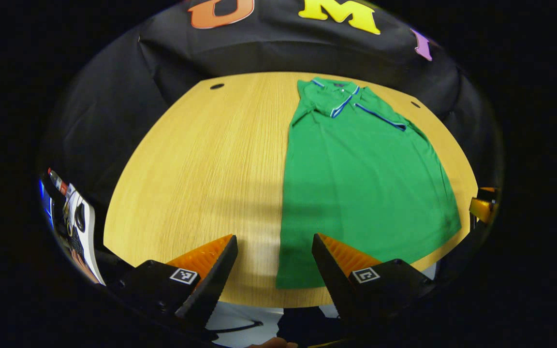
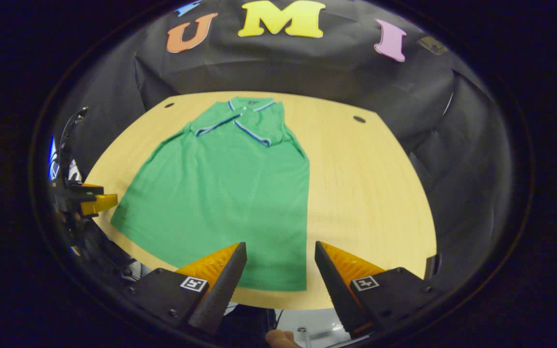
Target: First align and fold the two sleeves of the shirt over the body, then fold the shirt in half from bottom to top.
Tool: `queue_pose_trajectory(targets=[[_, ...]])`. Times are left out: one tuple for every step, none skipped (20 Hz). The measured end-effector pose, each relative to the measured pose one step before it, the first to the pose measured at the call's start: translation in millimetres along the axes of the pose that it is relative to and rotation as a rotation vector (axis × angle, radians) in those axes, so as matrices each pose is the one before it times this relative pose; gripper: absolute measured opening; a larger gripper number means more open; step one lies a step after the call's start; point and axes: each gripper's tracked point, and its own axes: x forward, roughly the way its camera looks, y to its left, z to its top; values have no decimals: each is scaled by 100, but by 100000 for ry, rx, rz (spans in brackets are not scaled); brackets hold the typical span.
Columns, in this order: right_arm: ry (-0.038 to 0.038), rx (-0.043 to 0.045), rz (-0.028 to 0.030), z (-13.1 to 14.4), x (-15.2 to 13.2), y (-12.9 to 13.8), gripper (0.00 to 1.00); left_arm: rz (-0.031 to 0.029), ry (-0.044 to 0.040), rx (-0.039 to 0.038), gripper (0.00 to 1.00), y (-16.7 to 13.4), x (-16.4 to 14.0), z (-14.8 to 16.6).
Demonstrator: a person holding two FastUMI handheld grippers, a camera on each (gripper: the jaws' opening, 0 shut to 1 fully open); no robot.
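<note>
1. Polo shirt [image 1: 360, 188] [image 2: 225, 193], green with blue-and-white trim, lay flat on the wooden table [image 1: 201, 169] [image 2: 370, 193], collar [image 1: 341, 92] [image 2: 252, 104] toward the black cloth wall and hem toward the near table edge.

2. Both sleeves were already folded in over the shirt's body. Their trimmed cuffs [image 1: 380, 117] [image 2: 252, 133] sat just below the collar, so the shirt read as one long narrow strip.

3. Left gripper [image 1: 274, 246] hung above the near table edge, jaws spread wide with nothing between them. Relative to the shirt, it sat right at the hem's corner: one finger over the green fabric, the other over bare wood. Couldn't tell if the finger was actually touching the cloth.

4. Right gripper [image 2: 281, 253] was also wide open and empty, parked over the hem's other corner. One finger hovered over the shirt, the other over the bare table beside it.

5. In the right gripper view, the left gripper popped up again off to the side of the shirt's lower edge, past the table rim. In the left gripper view, a bit of the right gripper [image 1: 482, 208] peeked in beside the shirt's opposite lower edge.

6. Two small dark holes [image 1: 217, 86] [image 2: 359, 119] sat in the table near the far edge, one on each side of the collar.
</note>
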Motion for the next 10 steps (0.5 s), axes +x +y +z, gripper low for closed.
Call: queue_pose_trajectory(targets=[[3663,829,-539,-1088,499,-253,92,-585,3251,-777,100,-148,-24,-766],[2996,1054,-947,-744,368,-441,92,965,2992,-176,100,44,-281,-680],[2736,1449,-250,-612,432,-258,91,-18,1591,361,100,-181,-343,-426],[2673,1670,-557,-481,248,-308,91,-1104,1948,518,100,-436,-346,-419],[2151,1404,-226,-250,405,-190,91,-981,2325,612,99,-486,-346,-441],[2228,1535,-608,-344,244,-291,91,-1590,2239,1012,99,-506,308,-404],[1945,1285,-132,-286,176,-139,91,-1146,2090,892,98,-527,439,-123],[1995,475,-338,-307,189,-109,91,-1031,2740,114,97,-193,-564,-1008],[1682,-272,-1401,-213,232,-356,92,-404,2911,-771,95,-453,144,-445],[1751,-392,-686,-195,186,-186,93,138,3892,-1105,93,65,219,-568]])
